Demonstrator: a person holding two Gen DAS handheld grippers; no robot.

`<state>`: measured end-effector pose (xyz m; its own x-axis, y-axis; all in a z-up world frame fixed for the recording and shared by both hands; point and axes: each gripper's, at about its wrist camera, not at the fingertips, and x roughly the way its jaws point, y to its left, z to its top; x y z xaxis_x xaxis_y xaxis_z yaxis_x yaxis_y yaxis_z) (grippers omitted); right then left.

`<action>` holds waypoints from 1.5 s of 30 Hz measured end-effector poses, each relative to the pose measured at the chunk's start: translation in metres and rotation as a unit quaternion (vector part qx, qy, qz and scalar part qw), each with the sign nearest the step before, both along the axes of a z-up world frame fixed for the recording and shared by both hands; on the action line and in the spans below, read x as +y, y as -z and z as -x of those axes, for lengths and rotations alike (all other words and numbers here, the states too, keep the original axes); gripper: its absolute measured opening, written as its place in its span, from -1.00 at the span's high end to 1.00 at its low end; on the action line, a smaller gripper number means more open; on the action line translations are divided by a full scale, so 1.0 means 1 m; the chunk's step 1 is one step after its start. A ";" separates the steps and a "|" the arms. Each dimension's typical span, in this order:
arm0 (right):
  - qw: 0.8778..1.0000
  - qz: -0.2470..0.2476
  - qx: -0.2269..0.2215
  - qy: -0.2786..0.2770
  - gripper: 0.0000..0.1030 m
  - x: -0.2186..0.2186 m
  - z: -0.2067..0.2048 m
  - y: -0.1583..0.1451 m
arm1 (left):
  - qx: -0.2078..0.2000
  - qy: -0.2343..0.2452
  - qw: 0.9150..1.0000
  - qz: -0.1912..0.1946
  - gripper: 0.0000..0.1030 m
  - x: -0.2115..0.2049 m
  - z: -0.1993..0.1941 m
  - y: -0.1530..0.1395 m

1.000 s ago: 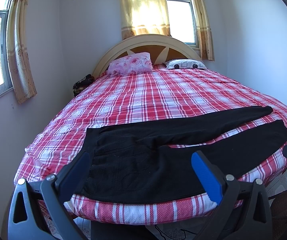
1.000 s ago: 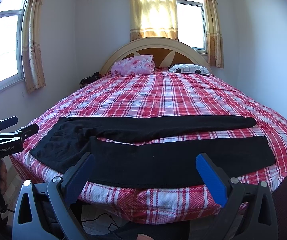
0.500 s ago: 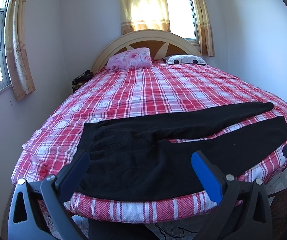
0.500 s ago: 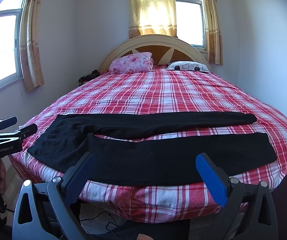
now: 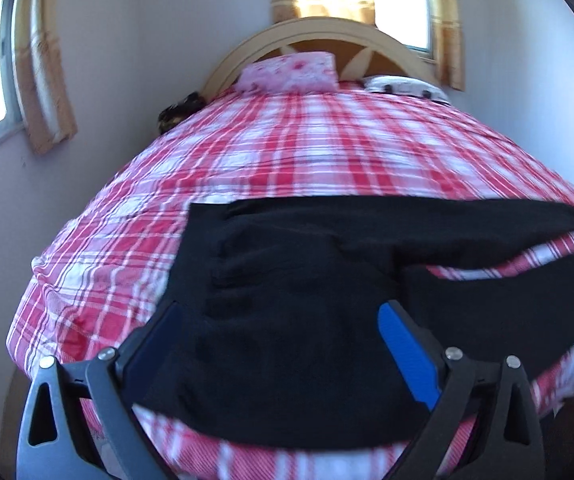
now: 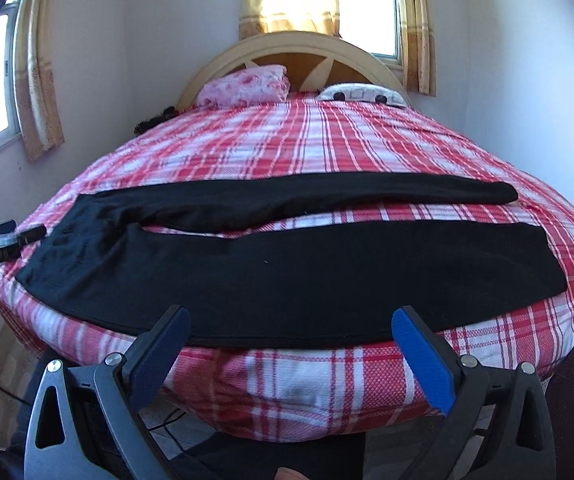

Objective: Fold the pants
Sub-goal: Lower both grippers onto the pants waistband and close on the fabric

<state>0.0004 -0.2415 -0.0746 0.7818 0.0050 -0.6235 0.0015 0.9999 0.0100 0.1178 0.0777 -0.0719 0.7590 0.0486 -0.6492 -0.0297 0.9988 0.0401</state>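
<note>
Black pants (image 5: 287,280) lie flat across the near end of the bed, waist to the left and both legs stretched to the right. My left gripper (image 5: 283,312) is open, hovering over the waist and seat area with nothing between its blue pads. In the right wrist view the pants (image 6: 287,272) span the whole width, the near leg by the bed's edge. My right gripper (image 6: 291,320) is open, just short of that edge, in front of the near leg. The left gripper (image 6: 3,240) also shows at the far left of that view.
The bed (image 6: 327,144) has a red and white plaid sheet. A pink pillow (image 6: 247,86) and a white pillow (image 6: 361,94) lie by the headboard. Walls and curtained windows close in on both sides. A dark bundle (image 5: 179,112) sits at the bed's far left corner.
Both grippers have moved forward toward the bed. The left one now hangs over the pants' waist area, and the right one is nearer the bed's edge. The pants have not moved.
</note>
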 end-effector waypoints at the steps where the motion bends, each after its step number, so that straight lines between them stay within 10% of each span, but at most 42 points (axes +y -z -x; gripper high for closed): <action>1: 1.000 0.002 0.000 0.002 -0.97 -0.003 -0.004 0.001 | 0.001 -0.006 1.000 -0.002 -0.93 0.009 -0.012 -0.001; 12: 0.999 0.010 0.011 0.041 -0.97 -0.039 -0.046 0.015 | 0.097 -0.039 0.994 -0.023 -0.64 0.078 -0.168 0.029; 16: 0.997 0.028 0.015 0.068 -0.97 -0.061 -0.059 0.015 | 0.148 -0.034 0.988 0.010 -0.21 0.082 -0.195 0.055; 26: 0.986 0.021 0.014 0.162 -0.96 -0.190 -0.110 -0.019 | 0.175 -0.017 0.982 0.063 -0.10 0.093 -0.197 0.069; 30: 0.982 -0.002 0.021 0.188 -0.36 -0.256 -0.149 -0.030 | 0.173 -0.016 0.984 0.049 -0.10 0.088 -0.197 0.070; 34: 0.976 -0.020 0.039 0.216 -0.35 -0.309 -0.203 -0.032 | 0.174 -0.016 0.984 0.044 -0.10 0.085 -0.204 0.073; 45: 0.967 -0.029 0.172 0.184 -0.35 -0.351 -0.317 0.025 | 0.147 0.000 0.987 0.061 -0.10 0.090 -0.204 0.076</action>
